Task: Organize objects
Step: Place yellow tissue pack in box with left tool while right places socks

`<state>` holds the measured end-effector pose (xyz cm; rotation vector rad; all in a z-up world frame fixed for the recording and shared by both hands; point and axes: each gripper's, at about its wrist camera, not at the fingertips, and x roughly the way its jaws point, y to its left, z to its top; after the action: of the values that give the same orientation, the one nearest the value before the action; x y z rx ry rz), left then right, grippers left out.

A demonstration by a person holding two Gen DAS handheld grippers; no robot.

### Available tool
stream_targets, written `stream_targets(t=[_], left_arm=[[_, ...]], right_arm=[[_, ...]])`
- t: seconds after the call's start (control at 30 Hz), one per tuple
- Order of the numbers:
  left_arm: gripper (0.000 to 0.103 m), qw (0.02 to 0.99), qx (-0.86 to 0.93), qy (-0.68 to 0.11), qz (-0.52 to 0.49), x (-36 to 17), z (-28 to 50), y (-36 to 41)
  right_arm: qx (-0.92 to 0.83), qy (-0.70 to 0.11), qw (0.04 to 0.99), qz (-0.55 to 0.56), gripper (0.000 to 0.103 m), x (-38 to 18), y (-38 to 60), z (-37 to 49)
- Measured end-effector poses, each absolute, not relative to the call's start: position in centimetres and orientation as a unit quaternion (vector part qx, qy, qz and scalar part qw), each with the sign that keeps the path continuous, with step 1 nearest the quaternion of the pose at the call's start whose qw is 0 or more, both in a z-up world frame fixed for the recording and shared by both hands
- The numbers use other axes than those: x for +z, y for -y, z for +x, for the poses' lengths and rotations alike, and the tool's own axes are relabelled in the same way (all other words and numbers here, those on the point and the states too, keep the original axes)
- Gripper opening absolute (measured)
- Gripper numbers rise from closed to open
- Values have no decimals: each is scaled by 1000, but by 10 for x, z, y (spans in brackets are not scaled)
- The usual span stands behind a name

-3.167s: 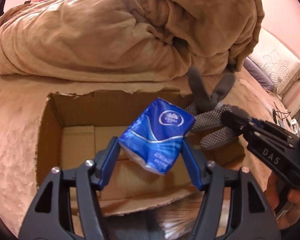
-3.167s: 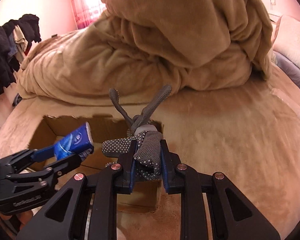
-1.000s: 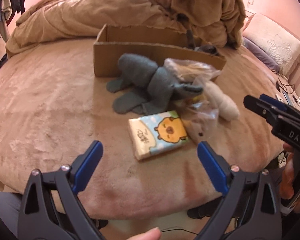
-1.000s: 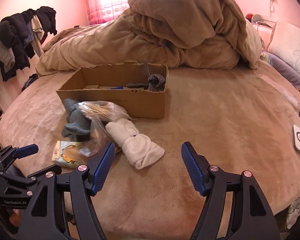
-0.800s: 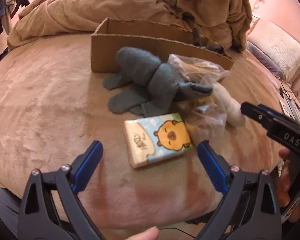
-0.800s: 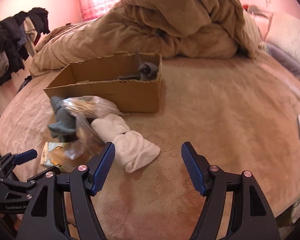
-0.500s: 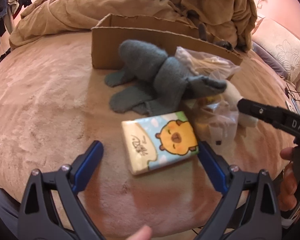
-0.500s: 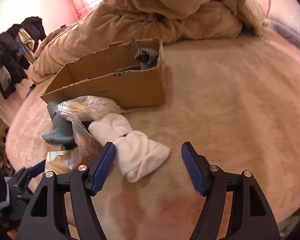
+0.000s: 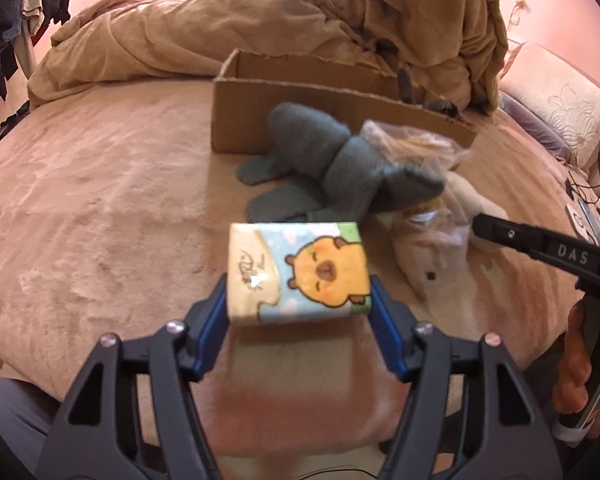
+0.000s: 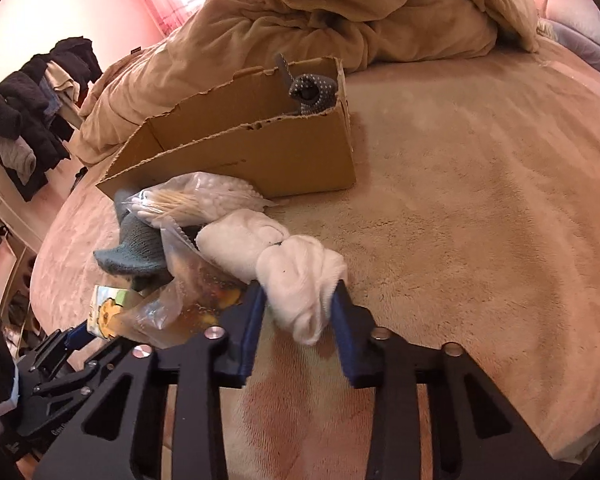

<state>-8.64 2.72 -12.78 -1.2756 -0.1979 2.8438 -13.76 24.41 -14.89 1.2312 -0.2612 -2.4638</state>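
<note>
Left gripper (image 9: 300,304) just closed on the tissue pack (image 9: 298,272), clamped nearest the camera. Right gripper (image 10: 300,312) just closed on the white sock bundle (image 10: 276,256). Both sit in front of the cardboard box (image 9: 300,116); grey socks (image 9: 332,172) between.

**Tissues and socks gripped, box waiting behind**

The tissue pack (image 9: 298,270), printed with an orange cartoon animal, sits clamped between blue pads. The knotted white sock bundle (image 10: 296,268) is pinched at its near end. Grey socks (image 9: 332,172) and a cotton-swab bag (image 10: 196,200) lie before the open cardboard box (image 10: 268,156), which holds a dotted grey sock (image 10: 314,92)
</note>
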Motion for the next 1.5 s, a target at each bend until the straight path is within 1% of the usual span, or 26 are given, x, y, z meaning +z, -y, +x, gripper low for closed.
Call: stream_targets(t=[0.07, 0.2, 0.37, 0.53, 0.7, 0.83, 1.17, 1.4, 1.5], left_arm=[[65, 11, 912, 66, -405, -121, -79, -24], [65, 17, 915, 74, -397, -105, -69, -19], [65, 23, 921, 92, -379, -75, -51, -2], [65, 35, 927, 89, -363, -52, -48, 7], [65, 40, 933, 83, -348, -33, -50, 15], [65, 46, 936, 94, -336, -18, -49, 22], [66, 61, 939, 101, -324, -2, -59, 32], [66, 80, 937, 86, -328, -9, -102, 26], [66, 77, 930, 90, -348, -22, -134, 29]], right_arm=[[-881, 83, 180, 429, 29, -142, -245, -131], [-897, 61, 163, 406, 28, -128, -248, -115], [-905, 53, 153, 393, 28, -113, -251, -94], [-913, 39, 155, 375, 28, -89, -252, -75], [-923, 1, 158, 350, 29, -63, -241, -60], [-925, -10, 168, 341, 29, -51, -230, -55], [-928, -13, 196, 315, 29, -23, -203, -56], [-928, -14, 202, 312, 29, -15, -186, -77], [-927, -15, 200, 316, 29, -15, -181, -89]])
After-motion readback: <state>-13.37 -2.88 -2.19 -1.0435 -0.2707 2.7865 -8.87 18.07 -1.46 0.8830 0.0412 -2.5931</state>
